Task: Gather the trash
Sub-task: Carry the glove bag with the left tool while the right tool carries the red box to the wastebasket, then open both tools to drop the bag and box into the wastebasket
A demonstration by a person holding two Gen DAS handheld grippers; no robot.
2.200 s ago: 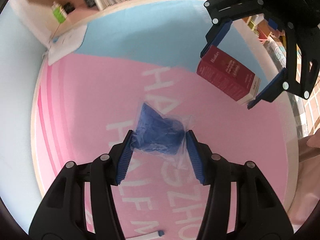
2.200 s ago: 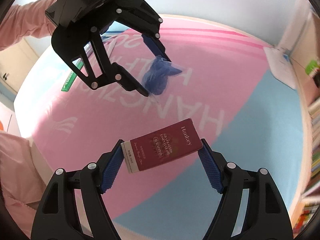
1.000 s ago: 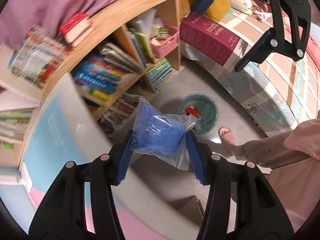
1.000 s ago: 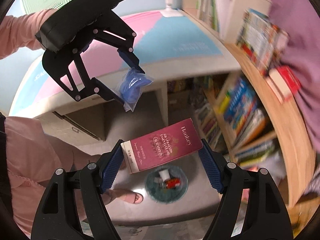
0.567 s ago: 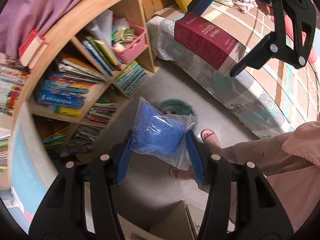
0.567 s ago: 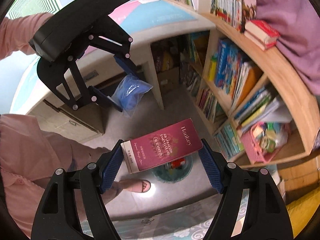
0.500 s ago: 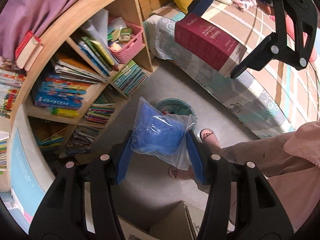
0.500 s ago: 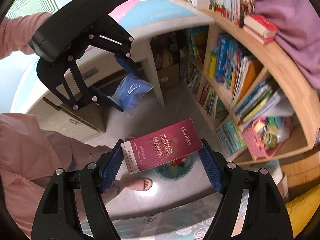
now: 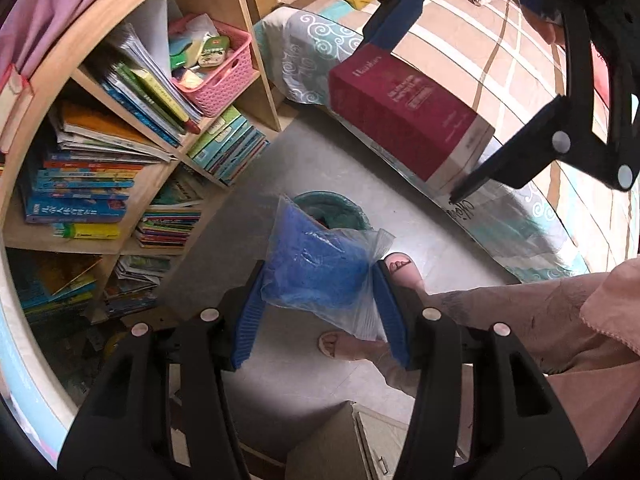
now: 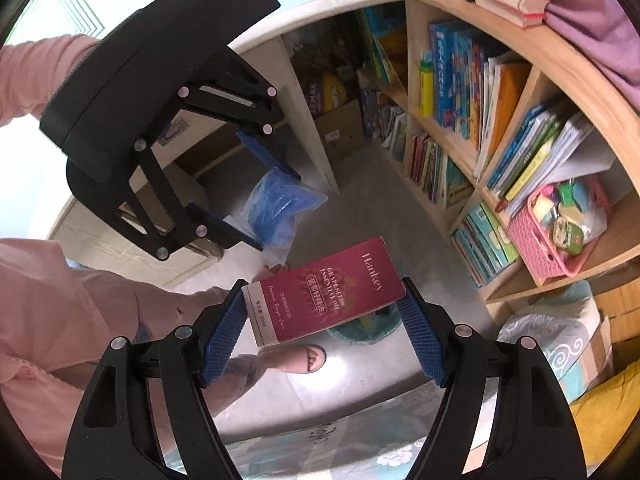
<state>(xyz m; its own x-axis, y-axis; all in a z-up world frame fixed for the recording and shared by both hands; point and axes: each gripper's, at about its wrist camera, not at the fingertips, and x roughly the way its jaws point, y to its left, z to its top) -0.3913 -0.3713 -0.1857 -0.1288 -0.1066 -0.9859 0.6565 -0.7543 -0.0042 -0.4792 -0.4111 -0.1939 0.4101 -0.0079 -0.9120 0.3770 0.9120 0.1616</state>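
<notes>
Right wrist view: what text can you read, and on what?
"Hankey": maroon box held in the right gripper.
"GRAPESEEDS ESSENTIAL OIL": same box, partly legible.
Chinese label and small print on the box: too small to read.
Book spines on the shelves: unreadable.

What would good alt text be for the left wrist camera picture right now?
The left tongs grip a clear plastic bag of blue material above a teal trash bin on the grey floor. At upper right the right tongs hold a maroon box; a crowded bookshelf fills the left.
</notes>
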